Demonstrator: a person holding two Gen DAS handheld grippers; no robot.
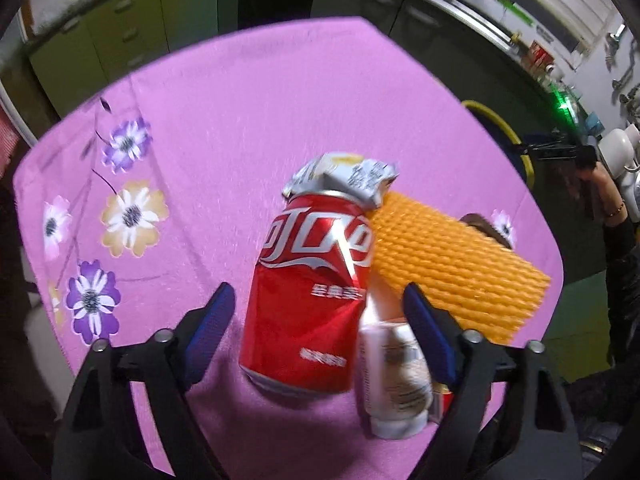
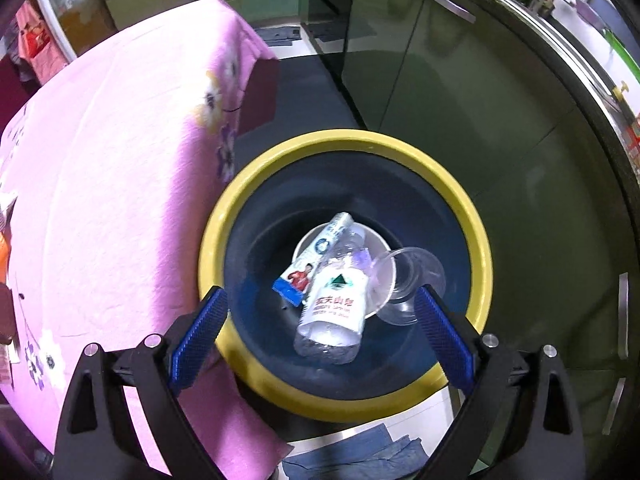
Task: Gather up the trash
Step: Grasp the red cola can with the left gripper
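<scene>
Left wrist: my left gripper (image 1: 320,312) is spread wide, pinching nothing. The dented red can (image 1: 310,292) lies between the jaws on the pink tablecloth (image 1: 224,128), long axis running near to far, its far end against a crumpled wrapper (image 1: 344,178). I judge it light, thin-walled, slippery; take it across the mid-body. A small white bottle (image 1: 394,376) touches its right side.

Right wrist: my right gripper (image 2: 320,320) hangs spread and empty over the yellow-rimmed bin (image 2: 476,236), where a clear bottle (image 2: 334,308) lies.
</scene>
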